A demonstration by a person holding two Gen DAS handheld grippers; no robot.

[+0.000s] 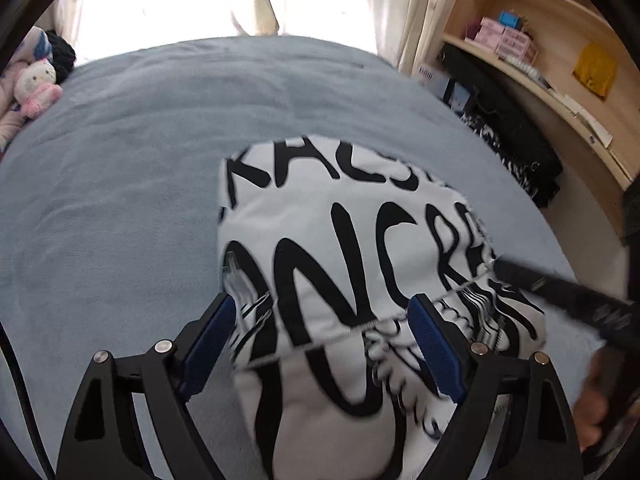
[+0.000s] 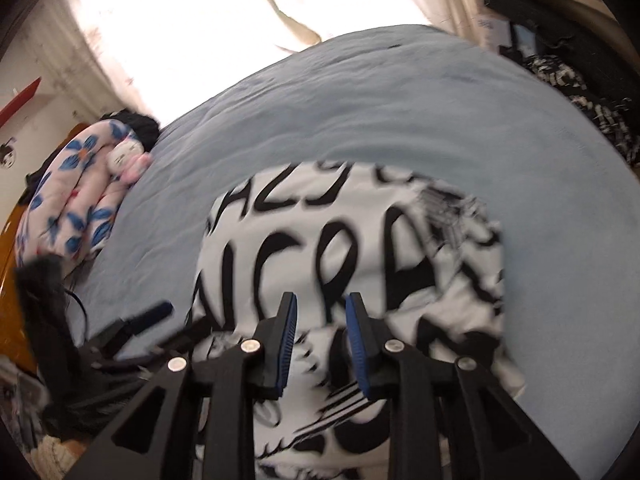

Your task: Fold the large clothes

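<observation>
White fabric printed with big black lettering makes up the folded garment (image 1: 344,264), which lies in a compact block on the grey-blue fleece bed cover (image 1: 140,168), on the near half of the bed. Its upper layer ends in a stitched hem that runs across the print between the blue pads of the left gripper (image 1: 322,312). Below that hem a second layer shows, covered with finer black scribbled marks. The left gripper's jaws are spread wide, one on either side of the cloth's near part, and they hold nothing. From the right wrist camera the right gripper (image 2: 321,302) hovers over the same garment (image 2: 360,248) with its jaws parted by a narrow gap, gripping nothing; whether its pads touch the cloth cannot be told, as the picture is blurred.

At the bed's left edge lie a pink quilt with blue flowers (image 2: 76,200) and a small white-and-pink plush toy (image 1: 36,84), well apart from the garment. To the right stands a pale wooden shelf unit (image 1: 560,40) carrying pink boxes (image 1: 506,38) and a yellow cloth (image 1: 595,68). Beyond the bed hang cream curtains (image 1: 400,0) before a bright window.
</observation>
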